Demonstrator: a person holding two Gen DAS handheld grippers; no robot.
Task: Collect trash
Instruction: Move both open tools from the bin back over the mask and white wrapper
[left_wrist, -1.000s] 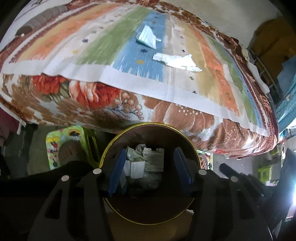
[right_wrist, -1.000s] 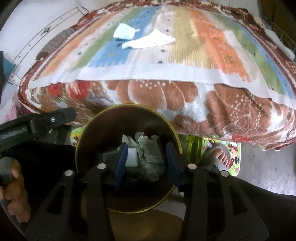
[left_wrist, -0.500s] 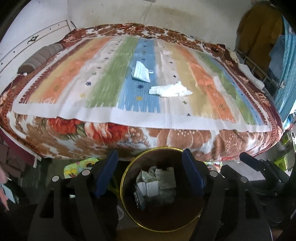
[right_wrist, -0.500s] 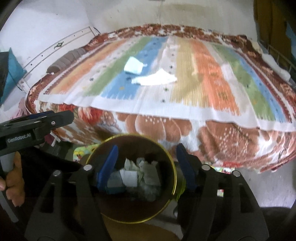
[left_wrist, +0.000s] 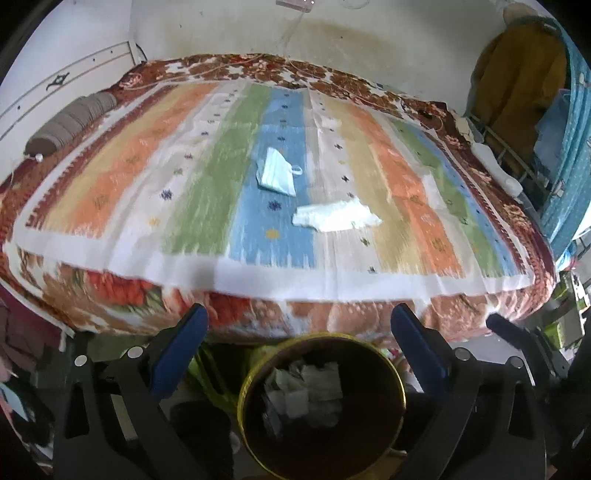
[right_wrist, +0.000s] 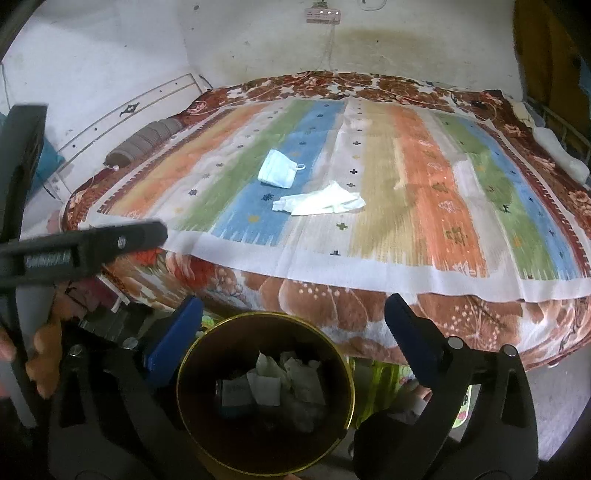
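A dark round bin with a gold rim (left_wrist: 243, 391) (right_wrist: 349, 384) stands on the floor at the foot of the bed, holding crumpled paper scraps (left_wrist: 306, 387) (right_wrist: 280, 380). On the striped bedcover lie a light blue face mask (left_wrist: 277, 173) (right_wrist: 277, 171) and a white crumpled tissue (left_wrist: 336, 218) (right_wrist: 321, 201). My left gripper (left_wrist: 297, 321) hangs above the bin, jaws opening wide with nothing between them. My right gripper (right_wrist: 293, 308) also hovers over the bin, jaws opening and empty. The left gripper's body (right_wrist: 85, 247) shows at the left of the right wrist view.
The bed (left_wrist: 110, 295) (right_wrist: 369, 306) fills the far half, with a floral blanket under a striped cover. A grey bolster (left_wrist: 70, 122) (right_wrist: 144, 140) lies at its left end. Clothes hang at the right (left_wrist: 517, 74). A person's fingers (right_wrist: 44, 354) grip the left handle; a sandalled foot (right_wrist: 417, 391) stands beside the bin.
Both grippers rose out of the bin and tilted up toward the bed. Their jaws spread from half-open to wide. The scraps stayed in the bin.
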